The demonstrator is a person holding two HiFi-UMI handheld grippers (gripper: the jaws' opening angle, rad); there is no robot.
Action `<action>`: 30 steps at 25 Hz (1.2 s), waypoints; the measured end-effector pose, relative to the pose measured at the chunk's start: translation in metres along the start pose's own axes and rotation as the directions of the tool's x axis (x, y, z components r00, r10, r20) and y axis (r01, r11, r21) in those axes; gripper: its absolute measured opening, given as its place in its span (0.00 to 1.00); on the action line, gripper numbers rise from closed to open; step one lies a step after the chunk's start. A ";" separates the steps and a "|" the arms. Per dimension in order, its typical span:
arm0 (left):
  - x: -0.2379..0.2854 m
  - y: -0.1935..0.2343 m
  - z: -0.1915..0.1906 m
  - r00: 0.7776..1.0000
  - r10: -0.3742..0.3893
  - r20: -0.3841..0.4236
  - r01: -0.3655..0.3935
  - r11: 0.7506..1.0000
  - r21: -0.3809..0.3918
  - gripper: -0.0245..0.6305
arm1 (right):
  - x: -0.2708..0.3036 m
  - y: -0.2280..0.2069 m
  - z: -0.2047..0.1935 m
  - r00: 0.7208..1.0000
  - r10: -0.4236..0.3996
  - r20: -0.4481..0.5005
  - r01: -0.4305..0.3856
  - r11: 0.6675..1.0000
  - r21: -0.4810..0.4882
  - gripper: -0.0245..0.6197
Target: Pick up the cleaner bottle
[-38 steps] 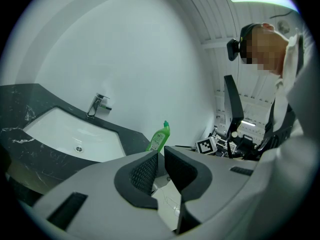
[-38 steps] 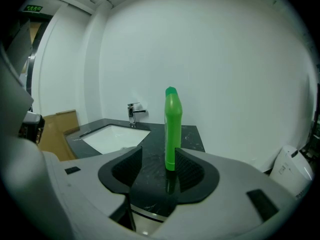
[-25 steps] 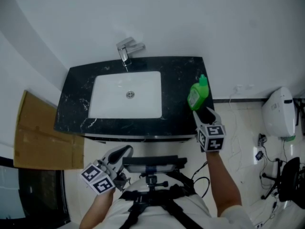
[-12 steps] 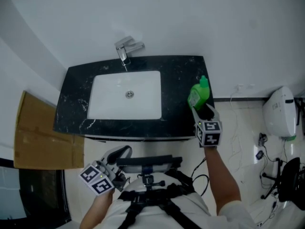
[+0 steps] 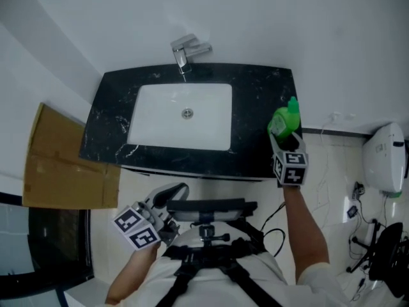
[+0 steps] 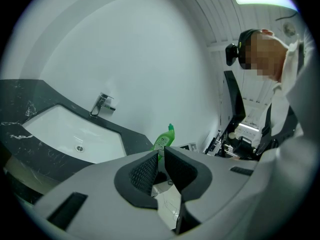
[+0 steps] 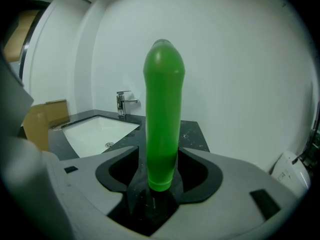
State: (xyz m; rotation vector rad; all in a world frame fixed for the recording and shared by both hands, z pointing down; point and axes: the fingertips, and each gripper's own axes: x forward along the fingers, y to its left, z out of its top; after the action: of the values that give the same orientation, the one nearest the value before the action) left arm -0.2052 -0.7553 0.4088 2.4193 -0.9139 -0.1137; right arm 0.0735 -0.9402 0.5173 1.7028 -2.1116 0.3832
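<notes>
Bathroom vanity, as seen from beside the person working at it. Item: black marbled surface [image 5: 252, 101] set against a white wall, with a white rectangular basin [image 5: 153, 117] sunk in its left and middle part and a chrome tap [image 5: 187, 48] at the far edge behind the basin. Item: green cleaner bottle [image 5: 283, 121], cap uppermost, at the near right end of the surface, right of the basin and well apart from the tap; no view shows whether its base rests on the surface or hangs clear of it. Item: right tongs [image 5: 285, 146], clenched on the lower part of the bottle, one dark pad on each side of it, the bottle rising straight up between them. Item: left tongs [image 5: 174, 192], held low and near, in front of the surface and off to the left, well apart from the bottle; jaws drawn together with only a thin slit between the pads and nothing held there. Item: flat sheet of brown cardboard [image 5: 64, 165] standing left of the vanity. Item: white rounded appliance [image 5: 383, 158] on the floor at the far right, with loose cables lying near it.
</notes>
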 end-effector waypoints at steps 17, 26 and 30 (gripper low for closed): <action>-0.005 0.010 0.003 0.999 0.044 -0.007 -0.044 0.999 -0.002 0.09 | 0.028 0.004 0.001 1.000 0.012 0.018 -0.012 1.000 0.004 0.41; -0.008 0.014 0.003 0.998 0.062 -0.019 -0.062 0.998 -0.003 0.09 | 0.040 0.006 -0.006 0.999 0.026 0.022 -0.027 0.999 0.023 0.41; -0.007 0.015 0.002 0.997 0.068 -0.033 -0.068 0.998 0.000 0.09 | 0.047 0.005 -0.013 0.999 0.026 0.027 -0.027 0.999 0.035 0.41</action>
State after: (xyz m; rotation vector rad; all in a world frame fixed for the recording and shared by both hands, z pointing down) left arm -0.2199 -0.7609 0.4140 2.3791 -0.9803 -0.0491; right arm 0.0617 -0.9738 0.5507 1.7105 -2.1609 0.4105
